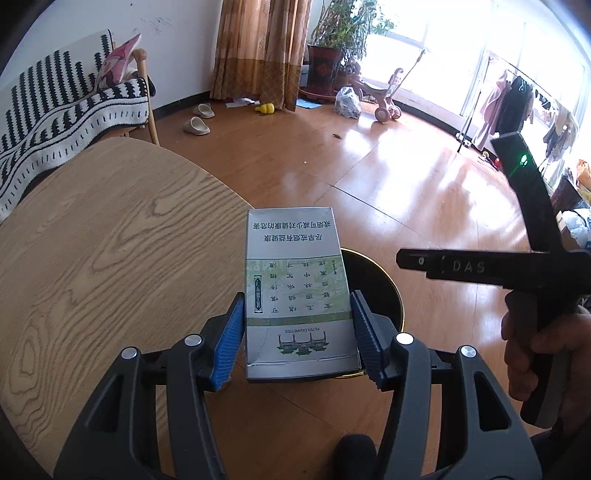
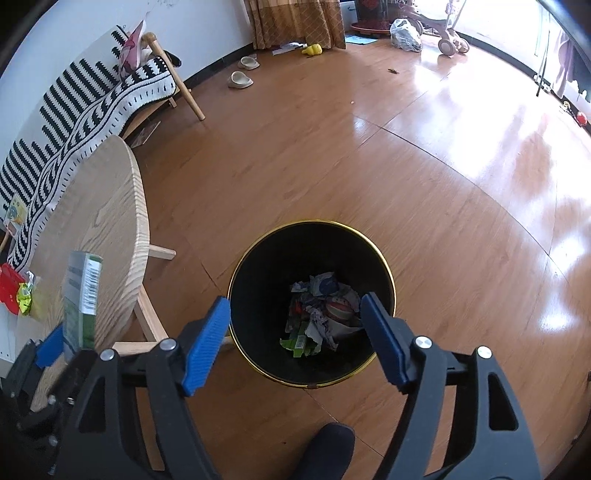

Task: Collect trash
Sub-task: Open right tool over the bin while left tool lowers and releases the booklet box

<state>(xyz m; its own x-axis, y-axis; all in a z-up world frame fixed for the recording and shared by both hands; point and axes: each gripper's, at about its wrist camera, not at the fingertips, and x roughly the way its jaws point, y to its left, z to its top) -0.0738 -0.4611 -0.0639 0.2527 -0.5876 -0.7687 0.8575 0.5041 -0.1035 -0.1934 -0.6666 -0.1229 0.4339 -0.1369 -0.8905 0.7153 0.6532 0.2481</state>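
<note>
My left gripper (image 1: pixel 297 325) is shut on a white and green cigarette box (image 1: pixel 297 291), held flat past the edge of the round wooden table (image 1: pixel 110 240), partly over the black bin (image 1: pixel 373 291). The box also shows in the right wrist view (image 2: pixel 81 299), at the far left. My right gripper (image 2: pixel 295 328) is open and empty, hovering above the black gold-rimmed bin (image 2: pixel 258 277), which holds crumpled wrappers (image 2: pixel 321 310). In the left wrist view the right gripper's black handle (image 1: pixel 532 273) shows at the right, in a hand.
Red and yellow-green wrappers (image 2: pixel 16 295) lie on the table's near left. A bench with a striped blanket (image 2: pixel 92 99) stands behind the table. Slippers (image 2: pixel 240 79), a yellow toy (image 2: pixel 312 50), a plastic bag (image 2: pixel 406 35) and a stroller lie far off on the wooden floor.
</note>
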